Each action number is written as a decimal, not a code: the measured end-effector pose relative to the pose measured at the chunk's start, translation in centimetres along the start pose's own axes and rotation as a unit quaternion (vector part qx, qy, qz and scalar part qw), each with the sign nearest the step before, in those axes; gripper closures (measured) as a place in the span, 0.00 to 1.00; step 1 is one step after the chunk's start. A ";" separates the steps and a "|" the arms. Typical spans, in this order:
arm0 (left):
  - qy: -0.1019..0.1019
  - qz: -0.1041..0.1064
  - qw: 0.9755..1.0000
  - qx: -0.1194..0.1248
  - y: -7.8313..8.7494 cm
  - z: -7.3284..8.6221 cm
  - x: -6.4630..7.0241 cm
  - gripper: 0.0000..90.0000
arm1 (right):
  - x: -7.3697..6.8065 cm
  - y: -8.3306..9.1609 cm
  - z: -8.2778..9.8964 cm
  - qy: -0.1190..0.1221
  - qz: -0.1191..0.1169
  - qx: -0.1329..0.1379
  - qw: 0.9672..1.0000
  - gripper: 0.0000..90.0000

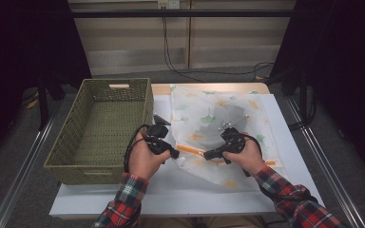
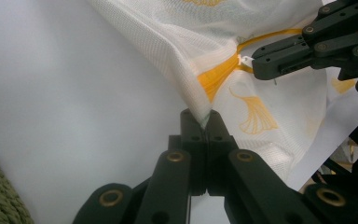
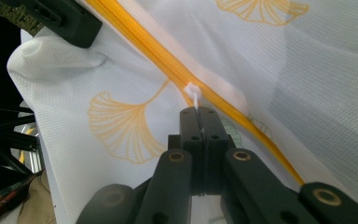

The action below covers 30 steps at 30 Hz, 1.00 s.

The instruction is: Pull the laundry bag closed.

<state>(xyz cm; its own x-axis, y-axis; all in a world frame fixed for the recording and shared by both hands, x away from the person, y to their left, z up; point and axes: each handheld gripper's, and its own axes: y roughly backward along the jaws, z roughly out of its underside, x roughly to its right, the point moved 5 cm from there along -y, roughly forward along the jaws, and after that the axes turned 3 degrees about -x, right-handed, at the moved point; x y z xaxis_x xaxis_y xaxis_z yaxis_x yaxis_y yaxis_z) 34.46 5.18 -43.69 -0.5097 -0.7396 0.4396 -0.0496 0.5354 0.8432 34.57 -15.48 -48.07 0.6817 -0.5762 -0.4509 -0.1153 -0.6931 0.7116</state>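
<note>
1. White mesh, printed with yellow and green ginkgo leaves, makes up the laundry bag (image 1: 218, 128) that lies spread on the white table top (image 1: 171, 199), stretching away from both grippers toward the far edge.
2. The left gripper (image 1: 175, 154) has its jaws pressed together on a pinch of the bag's near corner; in the left gripper view the cloth (image 2: 168, 56) rises as a tented fold straight out of the closed tips.
3. An orange zipper (image 3: 168, 60) runs along the bag's near edge, between the two grippers. Its end sits just beyond the left gripper's tips, inside the gathered fold.
4. The right gripper (image 1: 207, 154) is closed as well, its tips gripping the small white zipper pull (image 3: 192, 91), which stands directly ahead of the jaws and touches them.
5. In the high view the two grippers point toward each other, near but apart, with a short stretch of zipper showing between them.
6. In the left gripper view the right gripper enters from the upper right, its tips at the white pull where the orange band bunches.
7. A green woven basket (image 1: 100, 128) stands just to the outer side of the left gripper, apart from the bag.
8. Both hands, in red plaid sleeves (image 1: 285, 194), hold the grippers low over the bag's near edge.
</note>
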 end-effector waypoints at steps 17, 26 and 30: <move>0.010 0.003 1.000 0.004 -0.1 -0.1 0.1 1.00 | 0.5 0.4 0.5 -0.006 -0.003 0.006 1.000 1.00; 0.012 0.002 1.000 0.004 0.0 -0.1 0.1 1.00 | 1.1 0.6 0.9 -0.011 0.001 0.004 1.000 1.00; 0.014 0.005 1.000 0.005 0.1 -0.1 0.1 1.00 | 1.1 0.7 1.0 -0.012 0.001 0.007 1.000 1.00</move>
<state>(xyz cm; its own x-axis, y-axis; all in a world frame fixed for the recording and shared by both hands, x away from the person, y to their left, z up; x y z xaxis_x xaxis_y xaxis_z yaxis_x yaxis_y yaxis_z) 34.53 5.14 -43.56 -0.4856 -0.7458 0.4560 -0.0540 0.5462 0.8359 34.53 -17.04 -48.55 0.6635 -0.5876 -0.4631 -0.1260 -0.6979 0.7050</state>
